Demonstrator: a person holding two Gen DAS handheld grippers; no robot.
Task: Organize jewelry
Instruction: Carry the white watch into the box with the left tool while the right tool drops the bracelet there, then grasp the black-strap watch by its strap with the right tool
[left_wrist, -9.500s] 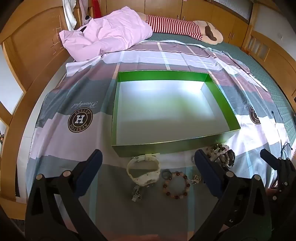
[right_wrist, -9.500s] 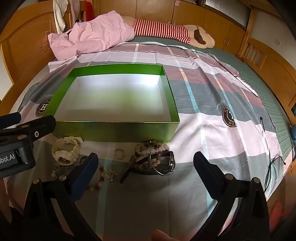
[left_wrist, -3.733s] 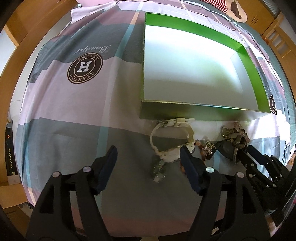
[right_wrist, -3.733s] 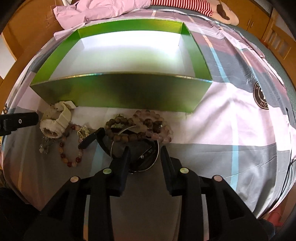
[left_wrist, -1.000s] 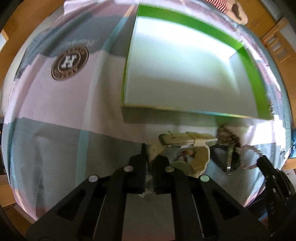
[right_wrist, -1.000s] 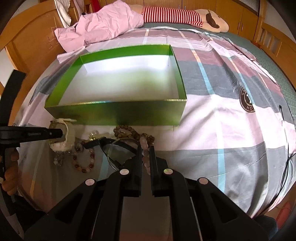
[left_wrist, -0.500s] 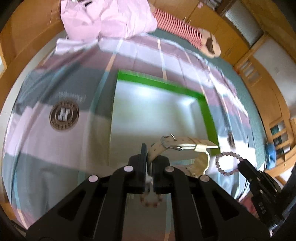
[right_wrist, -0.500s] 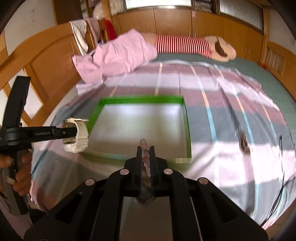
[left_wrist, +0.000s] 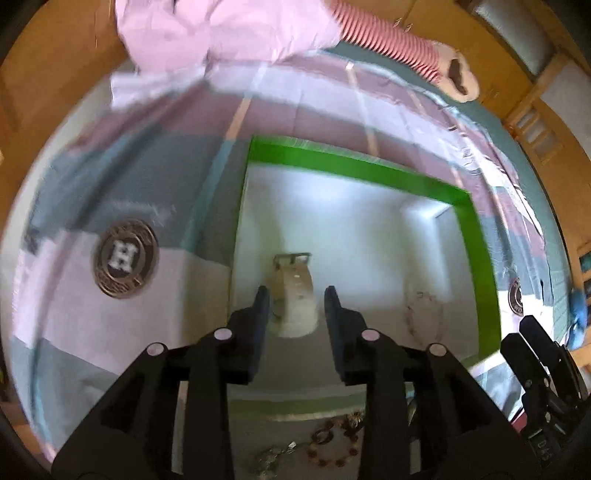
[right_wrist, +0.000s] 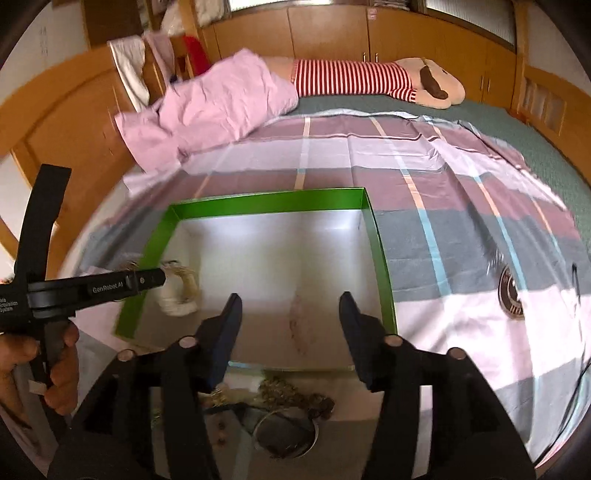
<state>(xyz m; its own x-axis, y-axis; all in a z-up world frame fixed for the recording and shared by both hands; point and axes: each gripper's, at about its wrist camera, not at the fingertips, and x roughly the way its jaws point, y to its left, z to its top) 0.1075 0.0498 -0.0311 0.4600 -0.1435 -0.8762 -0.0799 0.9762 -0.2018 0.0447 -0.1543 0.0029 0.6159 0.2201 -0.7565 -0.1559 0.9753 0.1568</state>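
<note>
1. Both jaws, clamped on a piece each half a second ago, now stand apart and hold nothing: the cream watch (left_wrist: 293, 295) has dropped from the left gripper (left_wrist: 295, 306) into the green box (right_wrist: 380, 251), and the pale bead bracelet (right_wrist: 299, 325) from the right gripper (right_wrist: 290, 317) lies on the box floor too.
2. Nearest the cameras, outside the box's front wall, the rest of the jewelry waits on the bed: a dark beaded strand (right_wrist: 291, 397), a metal-rimmed black watch (right_wrist: 284, 432) and a red-bead bracelet (left_wrist: 332, 456) with small charms beside it.
3. To finish this release well, I would lift both grippers straight up with jaws kept wide, so no finger snags the watch strap or drags beads.
4. Next pick probably calls for pulling back over the front wall; that wall stands between the box and the pile, so clear it before descending.
5. Tangled strands near the black watch may come up together; grip one piece only.
6. Farther off lie the checked bedsheet (right_wrist: 461, 192), a pink pillow (right_wrist: 221, 107) and a striped plush toy (right_wrist: 369, 83), none obstructing.
</note>
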